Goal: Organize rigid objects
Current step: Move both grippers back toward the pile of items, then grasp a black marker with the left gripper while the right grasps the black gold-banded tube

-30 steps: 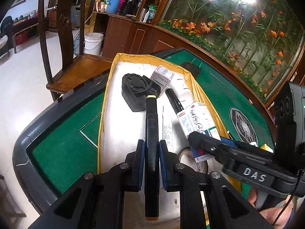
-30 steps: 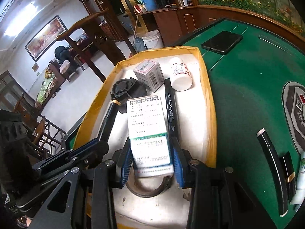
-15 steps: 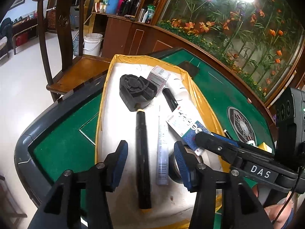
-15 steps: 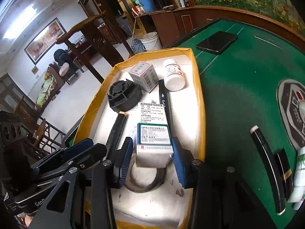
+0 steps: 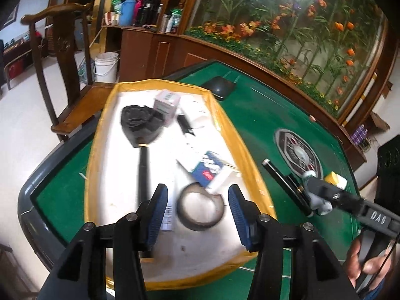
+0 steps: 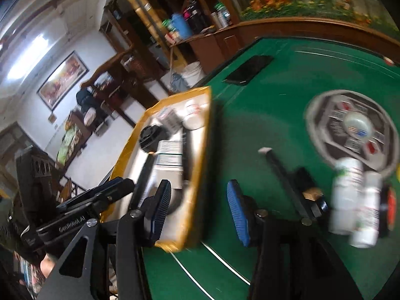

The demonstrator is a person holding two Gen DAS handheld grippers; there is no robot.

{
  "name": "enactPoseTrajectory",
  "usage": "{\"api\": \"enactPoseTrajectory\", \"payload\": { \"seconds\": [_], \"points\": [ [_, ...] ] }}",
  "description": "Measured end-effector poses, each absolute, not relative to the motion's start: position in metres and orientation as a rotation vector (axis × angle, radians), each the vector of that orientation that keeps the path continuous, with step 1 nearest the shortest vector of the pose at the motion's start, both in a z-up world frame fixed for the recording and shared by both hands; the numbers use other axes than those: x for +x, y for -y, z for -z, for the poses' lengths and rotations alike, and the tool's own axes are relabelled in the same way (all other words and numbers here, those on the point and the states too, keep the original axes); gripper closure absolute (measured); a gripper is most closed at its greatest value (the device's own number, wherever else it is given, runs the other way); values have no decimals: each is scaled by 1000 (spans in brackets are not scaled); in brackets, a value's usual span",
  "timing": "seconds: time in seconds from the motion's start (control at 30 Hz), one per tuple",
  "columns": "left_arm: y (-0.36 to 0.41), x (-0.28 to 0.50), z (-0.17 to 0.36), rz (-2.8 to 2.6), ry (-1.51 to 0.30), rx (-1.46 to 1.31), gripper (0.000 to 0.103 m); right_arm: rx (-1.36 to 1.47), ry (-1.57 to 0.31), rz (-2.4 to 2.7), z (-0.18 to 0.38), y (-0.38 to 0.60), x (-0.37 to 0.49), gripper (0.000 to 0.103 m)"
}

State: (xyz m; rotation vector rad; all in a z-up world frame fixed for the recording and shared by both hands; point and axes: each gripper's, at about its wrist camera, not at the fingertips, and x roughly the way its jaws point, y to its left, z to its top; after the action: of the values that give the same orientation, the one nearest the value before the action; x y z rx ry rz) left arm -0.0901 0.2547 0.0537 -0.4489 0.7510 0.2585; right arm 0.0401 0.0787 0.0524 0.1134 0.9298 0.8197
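The yellow-rimmed white tray [image 5: 95, 145] holds a black pen [image 5: 143, 172], a blue-and-white medicine box [image 5: 212, 172], a dark tape ring [image 5: 200, 210], a black round part [image 5: 140, 125] and a small box [image 5: 166, 102]. My left gripper [image 5: 197, 207] hangs open above the tray's near end, with nothing gripped. My right gripper [image 6: 200, 210] is over the tray's right corner and the green table, its jaws opening and empty. The medicine box [image 6: 170, 160] lies in the tray to its left. Two white bottles [image 6: 350, 195] and a black pen [image 6: 285, 182] lie on the felt to its right.
A dark phone [image 6: 250, 71] lies on the green table [image 5: 250, 125] beyond the tray. A round control panel [image 6: 355, 127] sits in the table's middle. A wooden chair [image 5: 62, 75] and a white bucket [image 5: 106, 63] stand past the left edge. A hand [image 5: 362, 265] holds the right gripper.
The left gripper let go of the black pen in the tray and drew back. The right gripper released the medicine box in the tray and swung right over the felt.
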Motion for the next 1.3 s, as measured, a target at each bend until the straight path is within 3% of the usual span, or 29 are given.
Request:
{"api": "enactPoseTrajectory", "payload": {
  "seconds": [0.17, 0.3, 0.47, 0.7, 1.1, 1.13, 1.27, 1.3],
  "points": [
    [-225, -80, -60, -210, -769, -398, 50, 216, -865, -698, -61, 9, 46, 57],
    [-198, -68, -66, -153, -784, -377, 45, 306, -819, -528, -62, 83, 53, 49],
    [-157, -44, -69, -75, -821, -352, 44, 505, -847, -432, -51, 140, 68, 49],
    [-116, -3, -48, -50, -925, -370, 44, 534, -843, -473, -54, 140, 64, 49],
    [-126, 59, -12, -123, -1017, -439, 46, 548, -834, -483, -55, 143, 60, 49],
    [-125, 58, -13, -116, -1015, -431, 49, 544, -836, -485, -55, 142, 60, 49],
    [-119, 43, -15, -83, -1009, -360, 76, 514, -833, -495, -57, 137, 59, 49],
    [-116, 38, -15, -91, -1004, -321, 77, 505, -830, -497, -57, 136, 59, 49]
  ]
}}
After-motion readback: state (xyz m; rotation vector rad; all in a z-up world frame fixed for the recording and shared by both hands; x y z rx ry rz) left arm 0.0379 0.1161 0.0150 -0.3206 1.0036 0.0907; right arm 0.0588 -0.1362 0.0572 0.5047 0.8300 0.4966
